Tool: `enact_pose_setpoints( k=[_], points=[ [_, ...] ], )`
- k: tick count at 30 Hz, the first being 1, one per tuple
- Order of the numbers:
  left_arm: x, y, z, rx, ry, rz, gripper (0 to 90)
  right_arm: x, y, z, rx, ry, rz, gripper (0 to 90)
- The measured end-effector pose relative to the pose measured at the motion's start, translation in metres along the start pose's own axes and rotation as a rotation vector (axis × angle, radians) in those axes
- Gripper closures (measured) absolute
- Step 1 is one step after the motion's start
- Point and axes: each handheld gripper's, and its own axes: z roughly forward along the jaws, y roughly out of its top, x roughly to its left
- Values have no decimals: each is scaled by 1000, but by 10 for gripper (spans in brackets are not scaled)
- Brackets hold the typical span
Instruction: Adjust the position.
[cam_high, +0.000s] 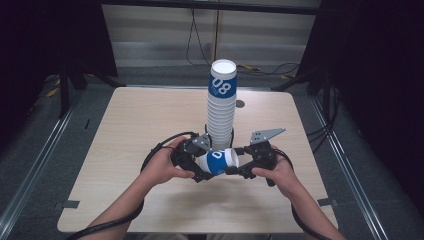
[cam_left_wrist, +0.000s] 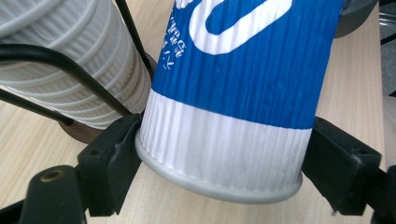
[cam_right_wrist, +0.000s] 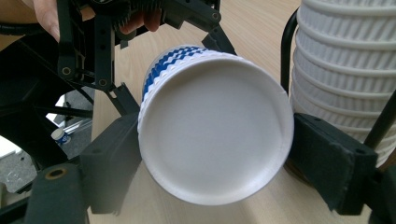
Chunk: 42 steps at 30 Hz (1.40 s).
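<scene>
— Where's the blue-and-white ribbed paper cup (cam_high: 218, 161)?
— Lower centre of the high view, lying sideways, left gripper (cam_high: 199, 167) and right gripper (cam_high: 239, 167) both clamped on it.
— And the right gripper view?
— Its white base, beside the tall white cup stack (cam_right_wrist: 343, 70).

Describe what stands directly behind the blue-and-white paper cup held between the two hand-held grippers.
A tall stack of ribbed paper cups stands behind the held cup, inside a black wire holder. The stack's foot is hidden by the cup and grippers.

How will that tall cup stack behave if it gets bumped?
Likely tippy: the cup stack is tall and narrow on a small base. Probably light, being ribbed paper cups. The thin black wire holder beside it may steady only its lower part.
</scene>
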Motion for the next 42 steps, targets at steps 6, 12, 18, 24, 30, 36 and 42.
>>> enact_pose_setpoints(
  k=[6,12,18,24,30,36,42],
  points=[
    [1,0,-2,-1,-11,-7,182,-2,-3,0,-1,3,14,144],
    [1,1,-4,13,-13,-2,185,-1,-5,-1,8,3,10,135],
    [1,2,-6,13,-14,-9,187,-1,-6,0,21,-7,-1,130],
    [3,2,-8,22,-15,-10,189,-2,-6,0,20,-16,-4,126],
    [3,4,-11,30,-18,-12,189,-2,-8,0,31,-26,-10,128],
    [2,6,-12,45,-24,-3,194,-1,-7,1,40,-25,-20,123],
    [2,5,-12,49,-24,-3,195,-1,-9,0,45,-32,-32,123]
  ],
)
